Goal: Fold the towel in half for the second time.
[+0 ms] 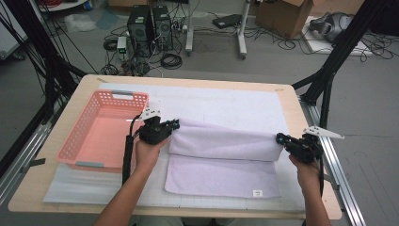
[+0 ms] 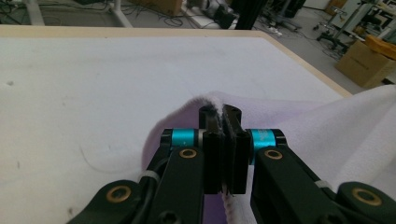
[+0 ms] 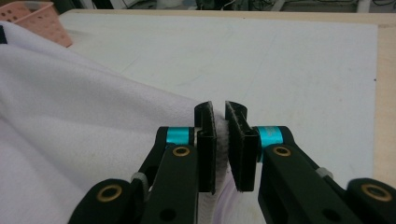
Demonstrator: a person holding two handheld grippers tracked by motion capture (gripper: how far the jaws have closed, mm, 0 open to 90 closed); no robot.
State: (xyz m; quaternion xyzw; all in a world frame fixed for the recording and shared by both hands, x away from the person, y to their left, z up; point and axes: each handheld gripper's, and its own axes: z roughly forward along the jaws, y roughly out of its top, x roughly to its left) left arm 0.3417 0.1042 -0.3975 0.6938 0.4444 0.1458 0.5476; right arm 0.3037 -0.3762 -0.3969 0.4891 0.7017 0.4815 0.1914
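Observation:
A pale lilac towel (image 1: 221,160) lies on the white mat, its far edge lifted and stretched between my two grippers. My left gripper (image 1: 175,125) is shut on the towel's left corner; in the left gripper view the towel (image 2: 299,126) edge is pinched between the closed jaws of the left gripper (image 2: 220,112). At the right, my right gripper (image 1: 281,139) is shut on the other corner, and the right gripper view has the towel (image 3: 84,135) hem squeezed between the jaws of the right gripper (image 3: 219,109). The near half of the towel rests flat, a small label at its front edge.
A pink plastic basket (image 1: 77,141) stands empty at the left of the table, close to my left hand. The white mat (image 1: 226,106) covers most of the wooden tabletop. Black frame posts flank the table; computers and cables sit on the floor beyond.

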